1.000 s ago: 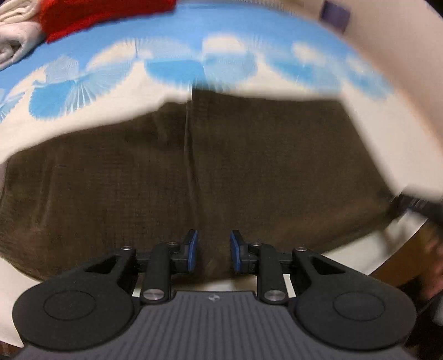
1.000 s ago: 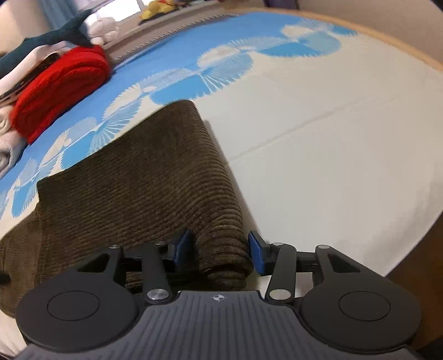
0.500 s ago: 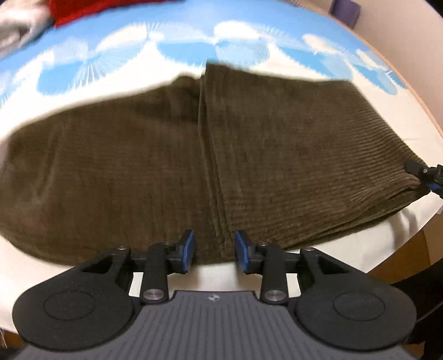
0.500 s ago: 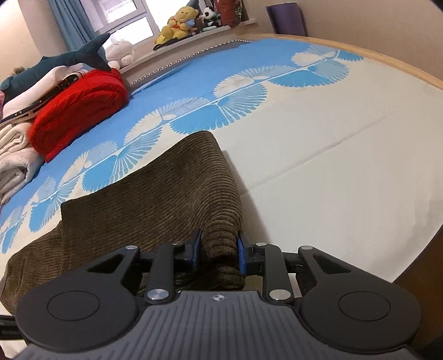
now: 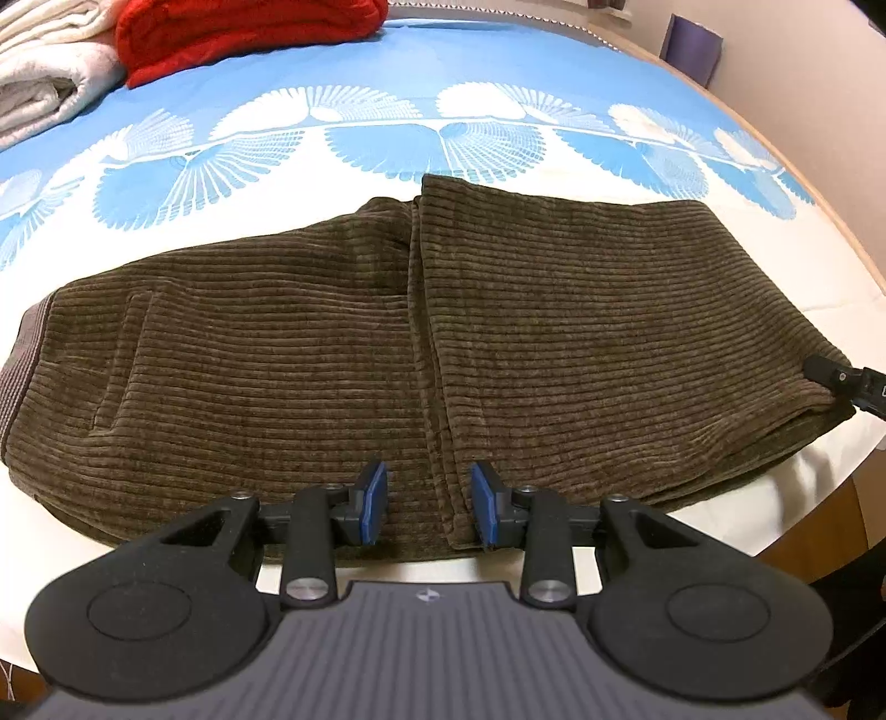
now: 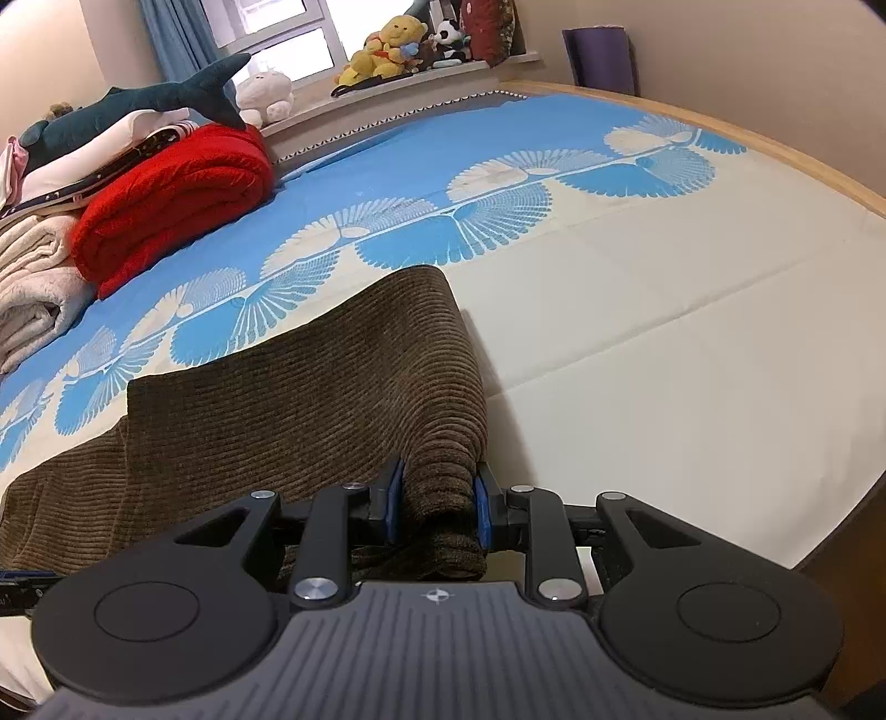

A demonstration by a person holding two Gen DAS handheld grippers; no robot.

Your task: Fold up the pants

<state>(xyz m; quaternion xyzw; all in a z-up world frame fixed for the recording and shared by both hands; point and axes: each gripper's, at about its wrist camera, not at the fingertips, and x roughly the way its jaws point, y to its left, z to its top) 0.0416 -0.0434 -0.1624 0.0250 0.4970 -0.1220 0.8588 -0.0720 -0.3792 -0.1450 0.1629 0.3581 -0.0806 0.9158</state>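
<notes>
My right hand-held gripper [image 6: 434,507] pinches the brown corduroy pants [image 5: 387,343] at the fold; left hand-held gripper [image 5: 426,509] open, probably straddling the hem. Next: grip, fold over.

Bed with blue-and-cream fan-patterned sheet [image 6: 637,310] and light wooden frame [image 6: 775,149]; beige walls [image 6: 747,50]; window with blue curtain [image 6: 166,44]; plush toys on the sill [image 6: 387,50]; folded red blanket [image 6: 171,194].
</notes>
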